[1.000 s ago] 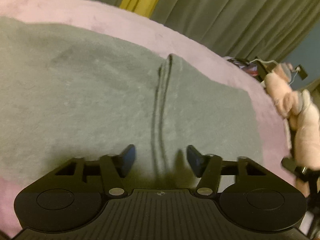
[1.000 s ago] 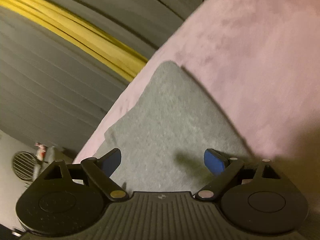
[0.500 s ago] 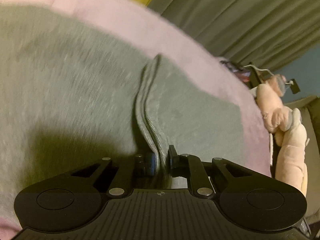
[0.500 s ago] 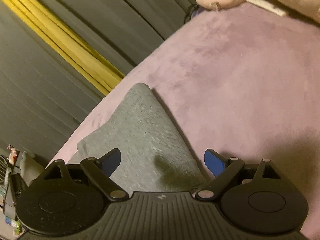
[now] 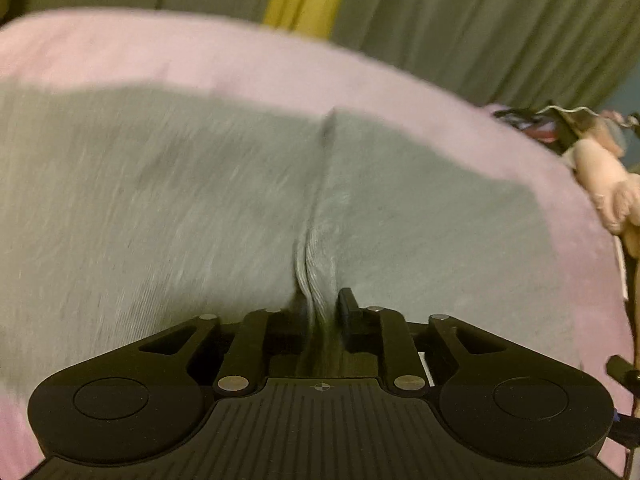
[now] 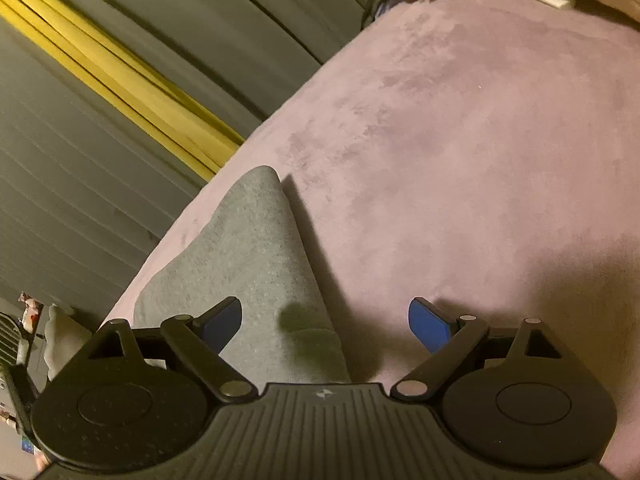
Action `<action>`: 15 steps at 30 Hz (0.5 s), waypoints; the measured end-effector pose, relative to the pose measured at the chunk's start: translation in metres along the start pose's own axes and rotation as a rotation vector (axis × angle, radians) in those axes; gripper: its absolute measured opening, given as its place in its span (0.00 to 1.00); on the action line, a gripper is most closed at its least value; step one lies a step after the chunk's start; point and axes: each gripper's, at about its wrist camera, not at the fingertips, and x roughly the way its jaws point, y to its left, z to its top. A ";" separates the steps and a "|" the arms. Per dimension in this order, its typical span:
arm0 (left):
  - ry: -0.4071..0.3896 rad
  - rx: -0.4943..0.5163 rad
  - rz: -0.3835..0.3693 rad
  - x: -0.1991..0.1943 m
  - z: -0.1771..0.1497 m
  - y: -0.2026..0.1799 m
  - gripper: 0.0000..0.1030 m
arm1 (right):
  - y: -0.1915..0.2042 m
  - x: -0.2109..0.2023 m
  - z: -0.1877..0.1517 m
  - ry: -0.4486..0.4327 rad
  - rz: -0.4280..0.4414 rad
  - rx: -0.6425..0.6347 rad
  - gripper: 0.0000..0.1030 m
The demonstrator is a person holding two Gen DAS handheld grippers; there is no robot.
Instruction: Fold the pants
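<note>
Pants (image 5: 180, 208) in grey knit fill the middle of my left view, spread flat over the pink blanket (image 5: 200, 48). My left gripper (image 5: 320, 312) is clenched on a raised ridge of that cloth at lower centre, and a crease runs from the pinch up toward the far edge. The view is blurred, so I cannot tell how many layers I have. Green curtains (image 5: 480, 20) and a yellow strip hang behind, and a pink plush toy (image 5: 600, 176) sits at the right edge.

In my right view, one narrow end of the pants (image 6: 256, 264) reaches from lower centre up to a rounded tip at mid-frame, lying on the pink blanket (image 6: 460, 140). My right gripper (image 6: 326, 324) is released, fingers wide apart, poised above the cloth's right edge and grasping nothing.

My worry is the uneven hold. If I lift with the left alone, the free end may drag and twist the fold crooked. A thin pinch could also slip, or catch only the top layer and pull it apart from the one below.
</note>
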 end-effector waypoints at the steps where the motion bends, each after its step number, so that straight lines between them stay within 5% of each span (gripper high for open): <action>1: -0.013 -0.012 -0.018 -0.002 -0.004 0.003 0.25 | 0.001 0.000 0.000 0.001 -0.002 -0.002 0.88; 6: -0.001 -0.011 -0.088 -0.007 -0.014 0.007 0.44 | 0.003 0.003 0.000 0.021 -0.009 -0.025 0.89; 9: 0.024 -0.029 -0.111 -0.005 -0.015 0.011 0.46 | 0.003 0.006 0.000 0.038 -0.018 -0.028 0.90; 11: 0.025 -0.026 -0.117 -0.003 -0.015 0.008 0.39 | 0.004 0.007 -0.001 0.040 -0.027 -0.030 0.90; 12: 0.026 -0.015 -0.108 -0.003 -0.015 0.006 0.22 | 0.005 0.007 -0.001 0.037 -0.032 -0.031 0.90; 15: 0.012 -0.001 -0.086 0.000 -0.016 0.001 0.16 | 0.009 0.005 -0.002 0.024 -0.034 -0.045 0.90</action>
